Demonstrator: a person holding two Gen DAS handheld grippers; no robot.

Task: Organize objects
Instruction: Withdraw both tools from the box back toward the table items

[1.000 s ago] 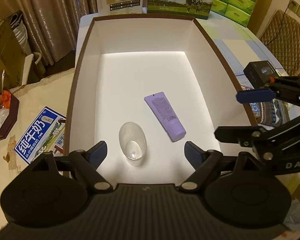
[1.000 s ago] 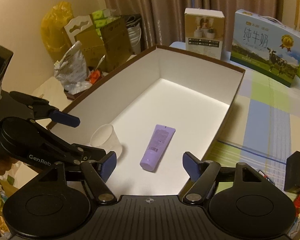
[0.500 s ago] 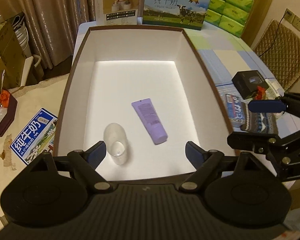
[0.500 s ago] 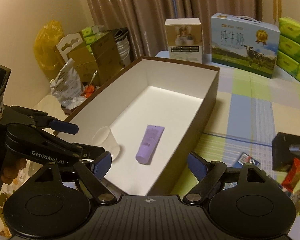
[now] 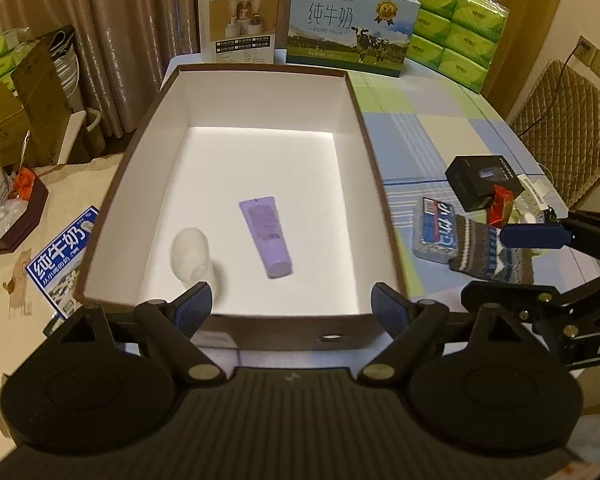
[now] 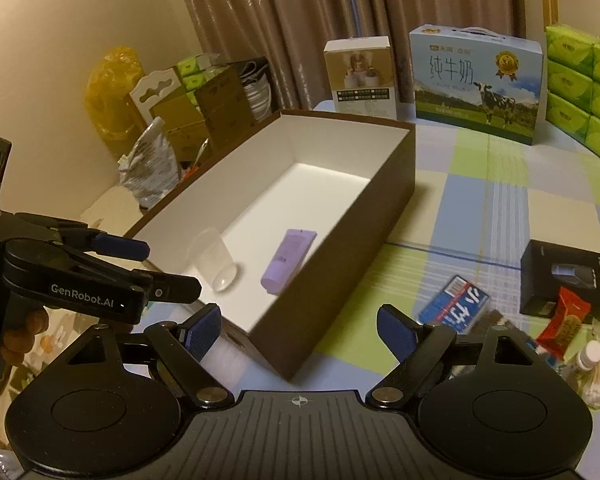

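Note:
A brown box with a white inside (image 5: 380, 184) (image 6: 396, 184) stands on the table. In it lie a purple tube (image 5: 265, 236) (image 6: 288, 261) and a clear plastic cup (image 5: 190, 254) (image 6: 214, 258) on its side. My left gripper (image 5: 291, 309) is open and empty, just before the box's near wall. My right gripper (image 6: 300, 330) is open and empty, at the box's near right corner. Right of the box lie a blue packet (image 5: 436, 232) (image 6: 454, 304), a knitted sock (image 5: 488, 252), a black box (image 5: 485, 181) (image 6: 568, 284) and a red packet (image 5: 502, 204) (image 6: 566, 324).
A milk carton (image 5: 350, 24) (image 6: 476, 84), a white product box (image 5: 238, 24) (image 6: 360, 74) and green tissue packs (image 5: 456, 28) (image 6: 584, 88) stand at the table's far edge. A cotton swab jar (image 6: 596, 376) sits at the right. A flat milk carton (image 5: 60, 256) lies left of the box.
Both grippers have pulled back and up from over the box, so its near wall and the items on the table to its right now show. Both stay open.

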